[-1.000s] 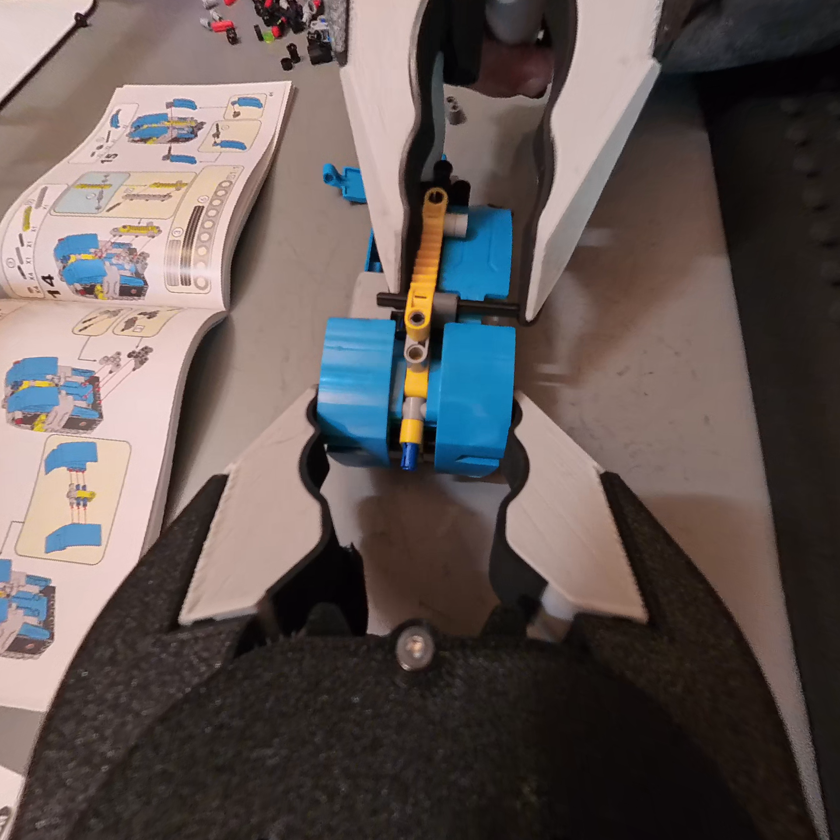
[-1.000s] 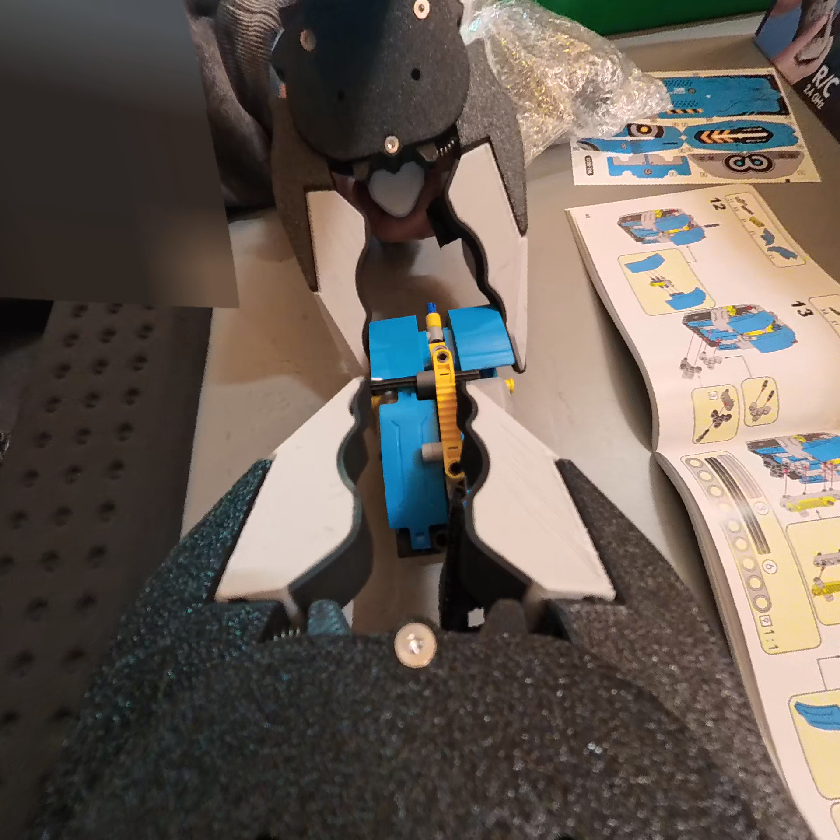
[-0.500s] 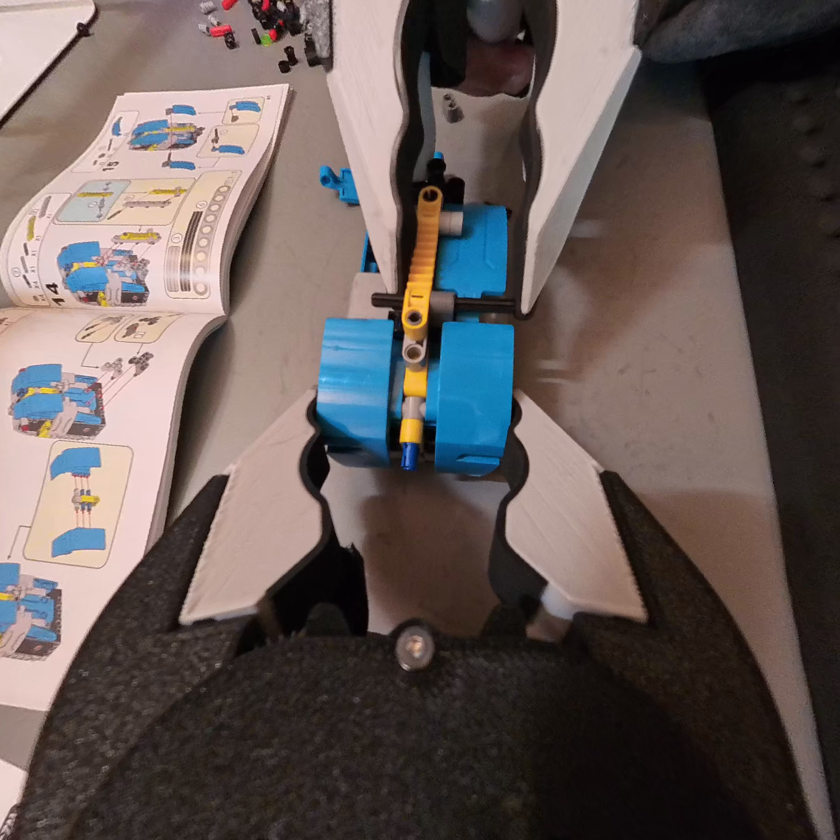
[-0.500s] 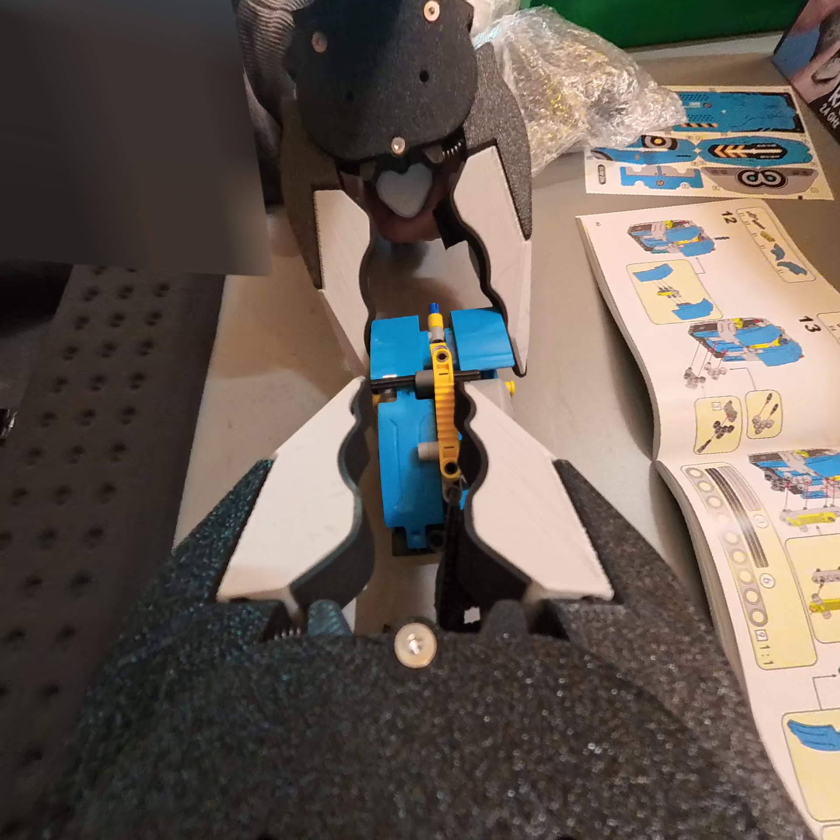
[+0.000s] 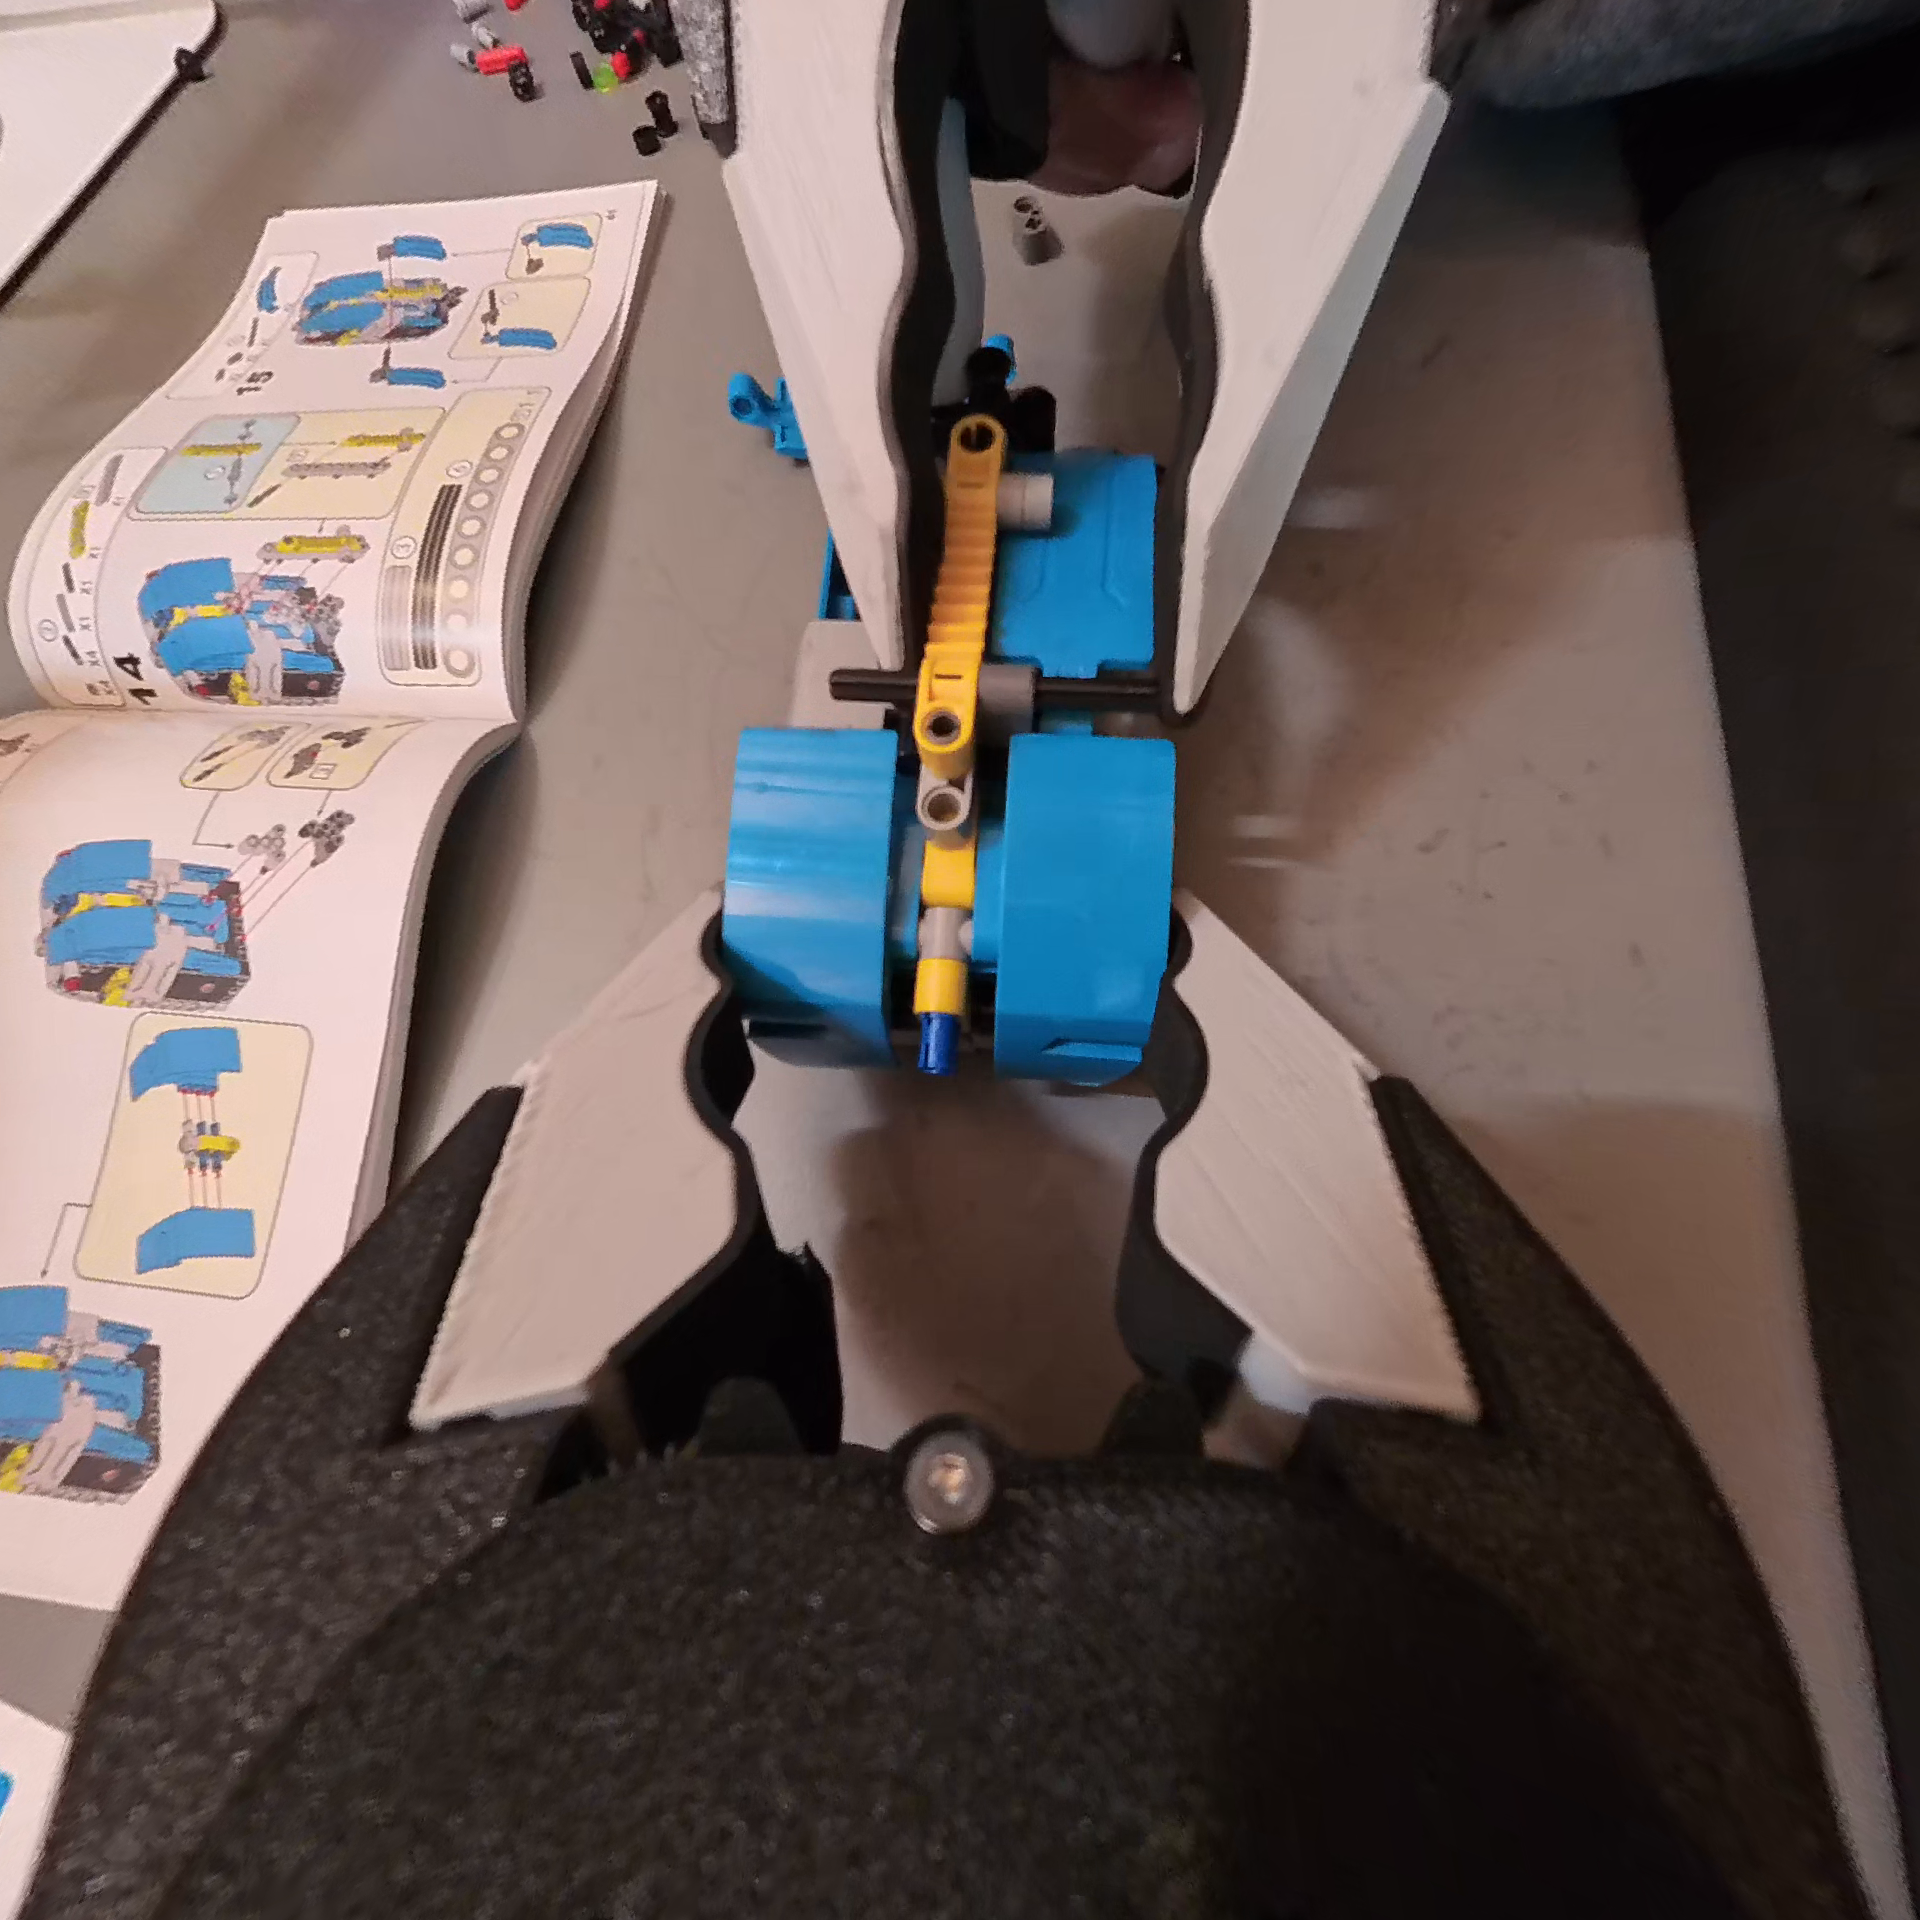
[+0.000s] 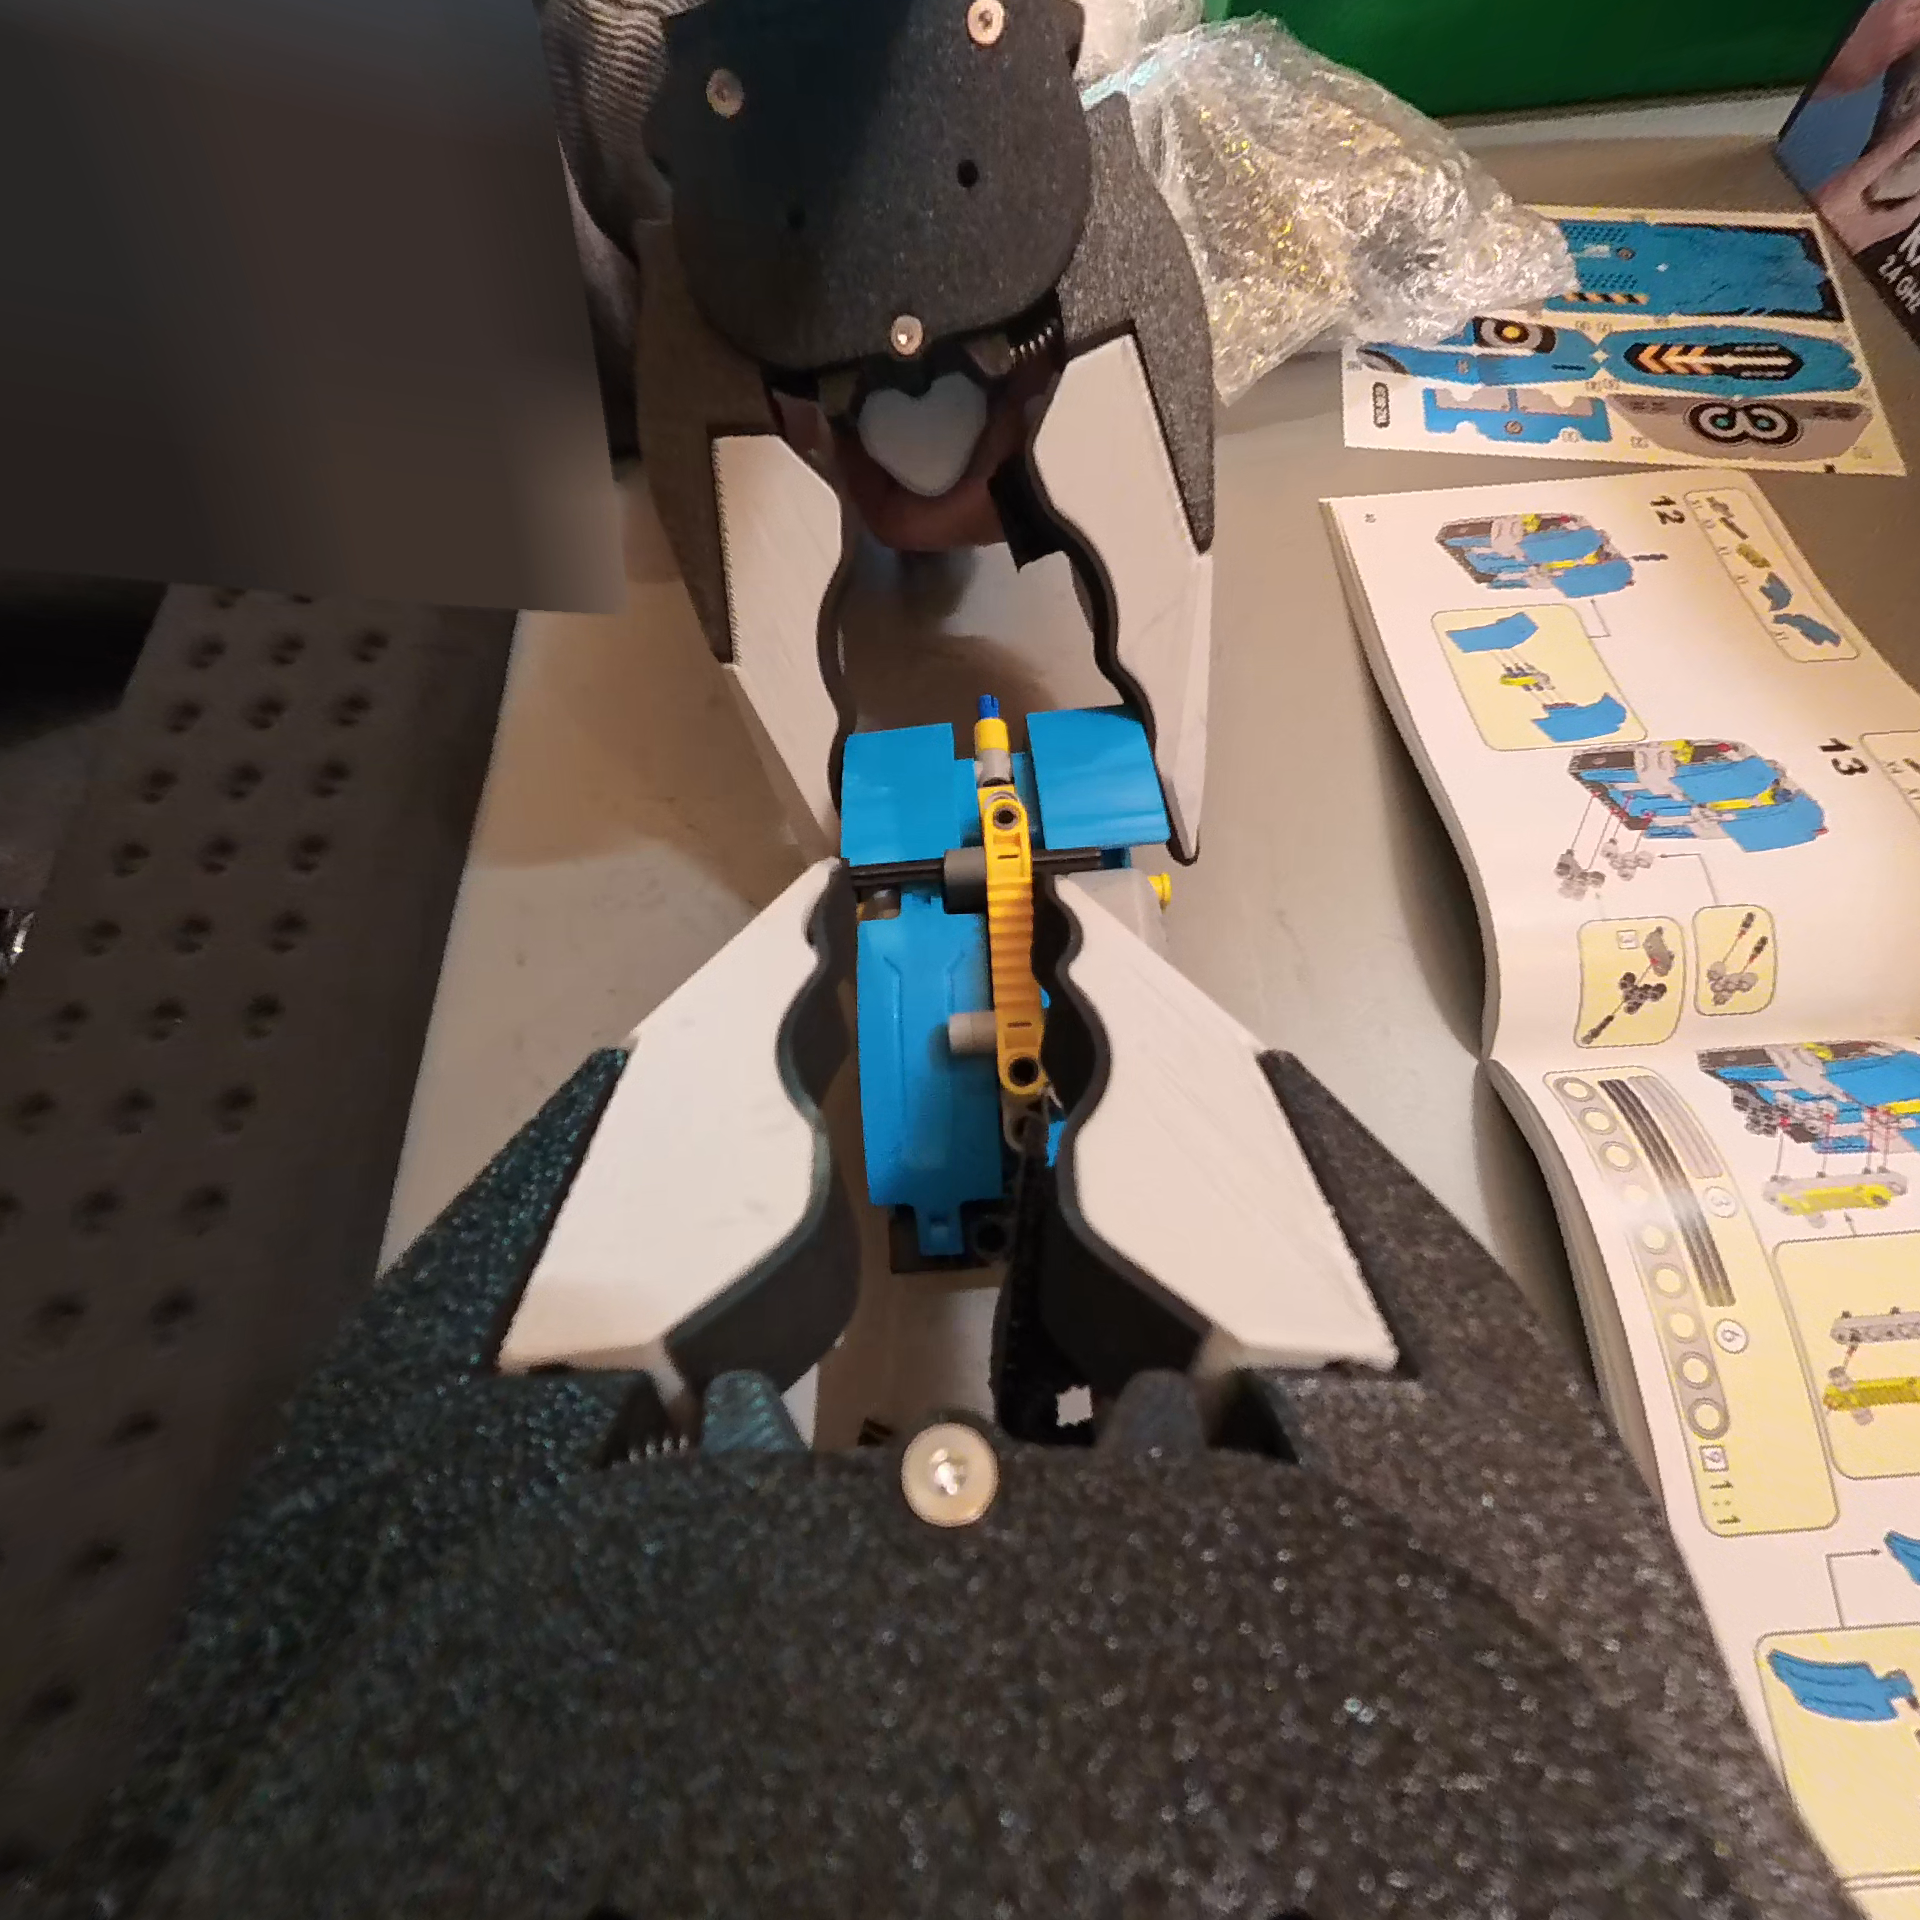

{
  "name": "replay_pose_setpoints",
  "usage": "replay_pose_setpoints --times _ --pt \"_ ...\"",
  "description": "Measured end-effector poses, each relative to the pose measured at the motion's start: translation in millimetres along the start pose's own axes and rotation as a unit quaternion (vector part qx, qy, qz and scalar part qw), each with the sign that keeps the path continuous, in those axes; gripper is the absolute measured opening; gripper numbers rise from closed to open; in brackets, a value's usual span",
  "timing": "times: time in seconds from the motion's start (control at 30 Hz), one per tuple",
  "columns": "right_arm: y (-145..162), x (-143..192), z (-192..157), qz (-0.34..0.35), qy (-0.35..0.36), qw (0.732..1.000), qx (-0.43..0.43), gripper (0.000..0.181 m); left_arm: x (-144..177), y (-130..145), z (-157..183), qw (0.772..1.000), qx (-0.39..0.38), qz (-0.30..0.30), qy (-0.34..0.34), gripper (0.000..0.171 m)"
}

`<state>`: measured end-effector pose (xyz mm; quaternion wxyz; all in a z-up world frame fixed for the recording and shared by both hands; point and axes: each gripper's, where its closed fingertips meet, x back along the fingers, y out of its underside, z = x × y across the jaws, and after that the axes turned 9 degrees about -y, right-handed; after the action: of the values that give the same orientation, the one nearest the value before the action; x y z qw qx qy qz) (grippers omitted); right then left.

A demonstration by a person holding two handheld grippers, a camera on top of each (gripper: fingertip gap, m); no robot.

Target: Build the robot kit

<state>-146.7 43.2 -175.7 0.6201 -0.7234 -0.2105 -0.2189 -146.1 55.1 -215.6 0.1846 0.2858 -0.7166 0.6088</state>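
You have the blue brick model (image 5: 951,831) pinned between both tools, which meet nose to nose over the grey table (image 5: 1455,831). Your left gripper (image 5: 951,987) has its jaws closed on the two rounded blue panels at the near end, one finger on each outer face; that looks like a bracing hold. Your right gripper (image 6: 951,997) has its jaws closed on the far half, pressing the flat blue panel and the yellow ribbed beam (image 6: 1013,966) from either side, likely to seat or steady that beam. The model rests on the table, not lifted as far as you can tell. It is blocky, mostly blue, with a yellow and grey spine and a black axle (image 5: 997,686) crossing it. An open instruction booklet (image 5: 260,675) lies just beside it; loose small parts (image 5: 582,52) sit well apart.
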Motion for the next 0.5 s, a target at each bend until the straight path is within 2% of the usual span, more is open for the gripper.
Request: replay_pose_setpoints --times 0.5 --pt "0.5 0.7 -0.6 -0.001 -0.003 1.0 0.005 0.03 0.4 -0.3 2.5 1.0 0.001 -0.002 0.003 0.076"
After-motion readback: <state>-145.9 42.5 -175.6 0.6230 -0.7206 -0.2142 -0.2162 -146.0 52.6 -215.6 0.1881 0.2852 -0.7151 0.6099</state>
